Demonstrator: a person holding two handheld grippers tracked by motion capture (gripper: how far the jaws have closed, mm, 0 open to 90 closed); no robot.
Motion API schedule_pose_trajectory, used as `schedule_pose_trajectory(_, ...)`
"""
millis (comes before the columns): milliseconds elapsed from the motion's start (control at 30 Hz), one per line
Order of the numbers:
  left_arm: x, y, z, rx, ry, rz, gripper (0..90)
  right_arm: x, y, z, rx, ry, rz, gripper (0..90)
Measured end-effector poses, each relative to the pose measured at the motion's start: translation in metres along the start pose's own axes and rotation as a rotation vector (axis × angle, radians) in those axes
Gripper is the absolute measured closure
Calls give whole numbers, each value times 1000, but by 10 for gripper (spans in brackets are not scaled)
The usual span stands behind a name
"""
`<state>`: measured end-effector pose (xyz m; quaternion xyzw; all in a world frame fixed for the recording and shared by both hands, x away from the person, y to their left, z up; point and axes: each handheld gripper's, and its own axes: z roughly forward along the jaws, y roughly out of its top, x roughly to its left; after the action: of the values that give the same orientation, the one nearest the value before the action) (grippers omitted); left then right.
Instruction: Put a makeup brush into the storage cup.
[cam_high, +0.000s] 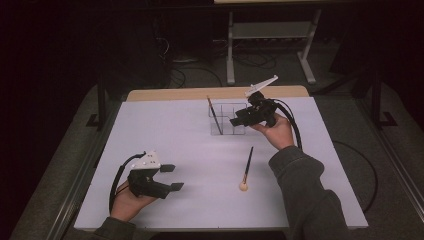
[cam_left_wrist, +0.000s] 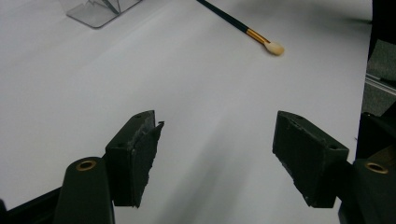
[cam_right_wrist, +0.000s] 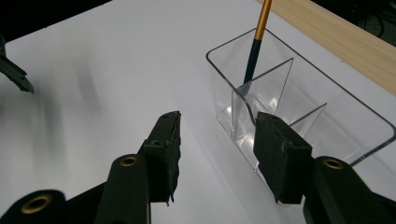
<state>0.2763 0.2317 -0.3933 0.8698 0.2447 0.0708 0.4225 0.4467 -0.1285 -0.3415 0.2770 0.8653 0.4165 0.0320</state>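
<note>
Clear plastic divided holder (cam_right_wrist: 299, 107), slim dark brush (cam_high: 247, 164), perhaps foam-tipped

A white table (cam_high: 165, 150) with a wooden far edge (cam_high: 215, 93) stands in a dark room. Grey carpet (cam_high: 395, 170) surrounds it; beyond, a grey metal frame (cam_high: 272, 35) and loose cables (cam_high: 192, 72).

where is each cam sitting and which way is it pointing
High view: above the person's side, looking forward and down on the white table; both forearms, left claw and right claw show.
Left gripper view: rides the left claw, looking along its open jaws across the table toward the loose brush.
Right gripper view: rides the right claw, jaws open, facing the clear organizer with a brush standing in it.
Shared: all three show the organizer; the high and left gripper views share the loose brush.
</note>
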Motion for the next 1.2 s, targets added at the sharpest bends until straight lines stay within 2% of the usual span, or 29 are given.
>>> schedule_pose_trajectory(333,2,0,0,-6,-6,-3,298,2,-5,-8,-10,-2,-4,481)
schedule_pose_trajectory(567,2,-1,-1,-6,-3,-7,297,3,-11,-10,-11,-3,11,470)
schedule_pose_trajectory(733,2,0,0,-7,-2,-2,297,3,-15,-13,-7,-7,13,449)
schedule_pose_trajectory(900,2,0,0,-21,-5,-21,297,3,-20,-16,-7,-17,20,419)
schedule_pose_trajectory(1200,2,0,1,-11,-1,-13,297,6,-29,-23,-20,-29,24,368)
